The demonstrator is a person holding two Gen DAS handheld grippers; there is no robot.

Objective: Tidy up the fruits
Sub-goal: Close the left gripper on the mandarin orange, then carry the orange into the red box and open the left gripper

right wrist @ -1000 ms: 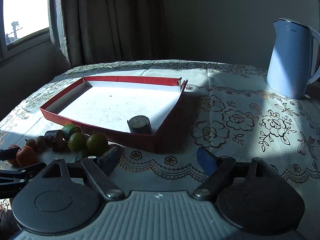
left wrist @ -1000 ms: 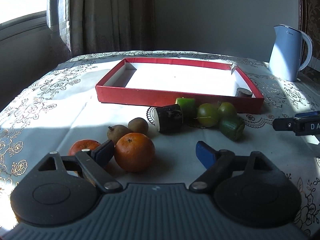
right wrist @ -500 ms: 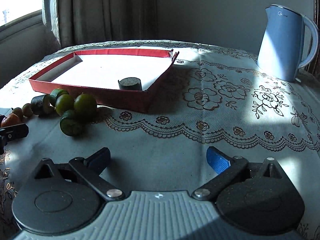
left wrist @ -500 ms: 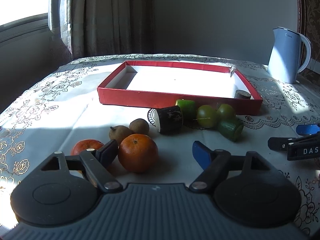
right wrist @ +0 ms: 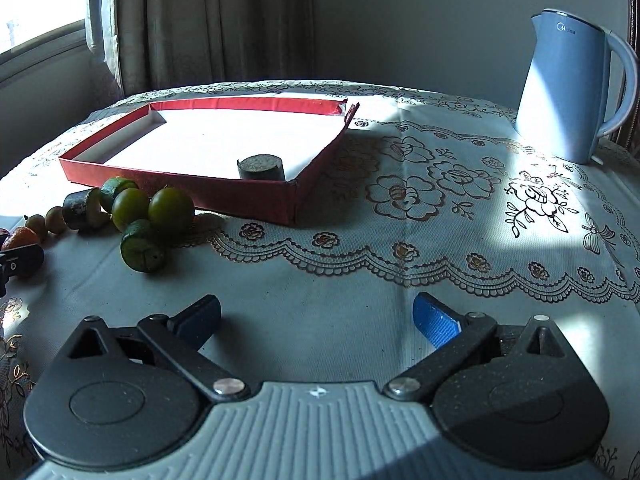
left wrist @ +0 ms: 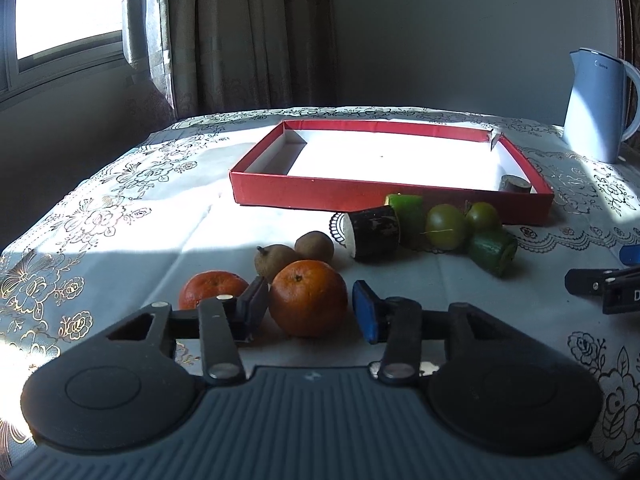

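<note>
An orange (left wrist: 308,300) sits on the cloth between the pads of my left gripper (left wrist: 310,296). Its jaws are closing: the left pad is at the orange's side and the blue right pad stands a sliver off. A tangerine (left wrist: 208,288) lies just left of that gripper, and two small brown fruits (left wrist: 276,258) lie behind it. Farther back, a dark cut piece (left wrist: 372,232), green round fruits (left wrist: 446,226) and a green cut piece (left wrist: 492,252) lie in front of the red tray (left wrist: 360,196). My right gripper (right wrist: 316,308) is open over bare cloth.
A dark stub (right wrist: 260,166) stands in the tray's near right corner. A blue-grey kettle (right wrist: 568,88) stands at the back right. The table edge drops off at the left, below a window and curtain. The patterned cloth (right wrist: 400,200) right of the tray holds nothing.
My left gripper's jaws have narrowed around the orange. My right gripper's jaws have spread wider and it has drawn back from the tray's corner.
</note>
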